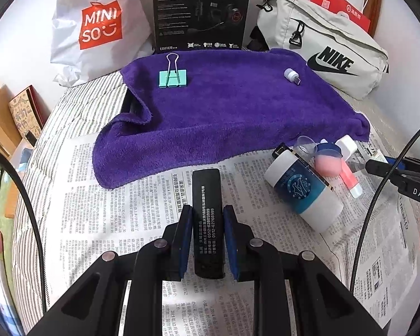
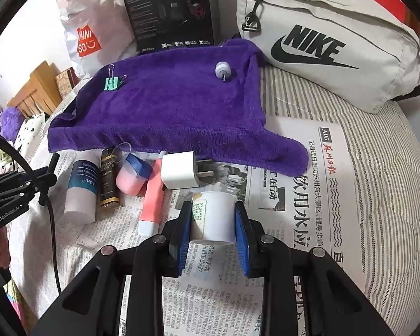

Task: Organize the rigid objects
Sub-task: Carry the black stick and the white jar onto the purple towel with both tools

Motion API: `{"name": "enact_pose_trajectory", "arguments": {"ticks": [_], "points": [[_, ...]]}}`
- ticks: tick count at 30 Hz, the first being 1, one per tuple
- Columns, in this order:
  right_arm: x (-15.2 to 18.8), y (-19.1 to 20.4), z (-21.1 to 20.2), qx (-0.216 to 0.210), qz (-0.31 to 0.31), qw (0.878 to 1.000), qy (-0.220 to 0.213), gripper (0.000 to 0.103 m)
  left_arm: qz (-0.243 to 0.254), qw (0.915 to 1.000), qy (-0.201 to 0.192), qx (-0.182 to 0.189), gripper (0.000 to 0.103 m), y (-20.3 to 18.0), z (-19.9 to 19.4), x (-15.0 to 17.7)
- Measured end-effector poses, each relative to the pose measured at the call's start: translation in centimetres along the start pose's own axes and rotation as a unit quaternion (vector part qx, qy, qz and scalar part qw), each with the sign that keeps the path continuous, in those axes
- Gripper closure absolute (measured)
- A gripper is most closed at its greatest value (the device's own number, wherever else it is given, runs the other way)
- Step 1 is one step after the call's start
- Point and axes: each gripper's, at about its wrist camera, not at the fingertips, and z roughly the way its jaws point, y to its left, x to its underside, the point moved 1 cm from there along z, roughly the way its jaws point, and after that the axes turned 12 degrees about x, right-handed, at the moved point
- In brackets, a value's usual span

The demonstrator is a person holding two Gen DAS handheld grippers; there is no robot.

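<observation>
My left gripper (image 1: 207,212) is shut on a long black box (image 1: 207,224) with white print, held above the newspaper (image 1: 112,218). My right gripper (image 2: 213,210) is shut on a small white cup (image 2: 216,218) with a green label. A purple towel (image 1: 226,106) lies behind; on it are a green binder clip (image 1: 173,77) and a small white adapter (image 1: 291,75). On the paper lie a white-and-blue bottle (image 1: 302,193), a pink jar with a blue lid (image 1: 328,161), a pink-and-white tube (image 2: 151,201), a dark bottle (image 2: 108,182) and a white charger plug (image 2: 180,170).
Behind the towel stand a Miniso bag (image 1: 98,28), a black Edifier box (image 1: 201,11) and a grey Nike bag (image 1: 327,44). A striped sheet (image 2: 377,154) lies under the newspaper. A wooden bed frame (image 2: 33,92) is at the left.
</observation>
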Motion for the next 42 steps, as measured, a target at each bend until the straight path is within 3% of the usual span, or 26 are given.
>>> {"name": "enact_pose_trajectory", "arguments": {"ticks": [3, 10, 20, 31, 42], "points": [[0.1, 0.1, 0.1, -0.003, -0.003, 1.000, 0.002, 0.074, 0.005, 0.9998, 0.015, -0.010, 0.082, 0.1, 1.0, 0.4], [0.5, 0.2, 0.5, -0.005, -0.002, 1.000, 0.010, 0.074, 0.008, 0.9998, 0.011, -0.012, 0.081, 0.2, 0.9, 1.0], [0.2, 0.2, 0.0, -0.009, -0.001, 1.000, 0.003, 0.074, 0.008, 0.9999, 0.007, 0.007, 0.082, 0.2, -0.1, 0.3], [-2.9, 0.4, -1.7, -0.025, -0.012, 0.999, -0.021, 0.074, 0.008, 0.9998, -0.015, 0.014, 0.082, 0.6, -1.8, -3.3], [-6.3, 0.9, -0.5, -0.040, -0.015, 0.999, -0.026, 0.074, 0.012, 0.9998, -0.018, 0.005, 0.082, 1.8, -1.2, -6.2]]}}
